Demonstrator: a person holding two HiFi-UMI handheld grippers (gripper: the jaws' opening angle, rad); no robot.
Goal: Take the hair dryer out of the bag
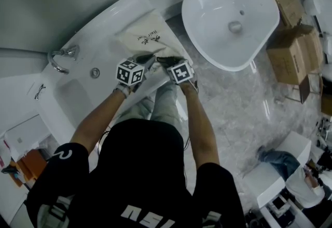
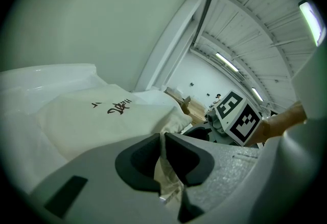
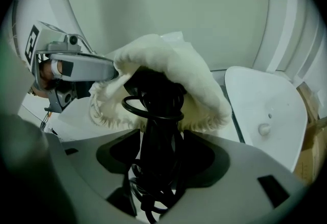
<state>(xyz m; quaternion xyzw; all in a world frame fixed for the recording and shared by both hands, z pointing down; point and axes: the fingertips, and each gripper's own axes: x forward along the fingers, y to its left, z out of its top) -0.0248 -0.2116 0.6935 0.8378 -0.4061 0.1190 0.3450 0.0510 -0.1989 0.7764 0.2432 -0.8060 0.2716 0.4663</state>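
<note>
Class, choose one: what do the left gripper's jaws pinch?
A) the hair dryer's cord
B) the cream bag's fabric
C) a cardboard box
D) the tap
B: the left gripper view shows the left gripper with its jaws closed on a fold of the cream bag.

**Three cameras on one bag**

From the head we look steeply down over the person's shoulders onto the tub ledge (image 1: pixel 104 29), with the basin (image 1: pixel 231 19) at upper right. The left gripper (image 2: pixel 162 141) view sits low and close and faces along the bag (image 1: pixel 148 40) toward the wall (image 2: pixel 102 14) and ceiling (image 2: pixel 245 29). The right gripper (image 3: pixel 158 146) view tilts down, very near the bag's mouth. All three share the bag, and each gripper view catches the other gripper.
</note>
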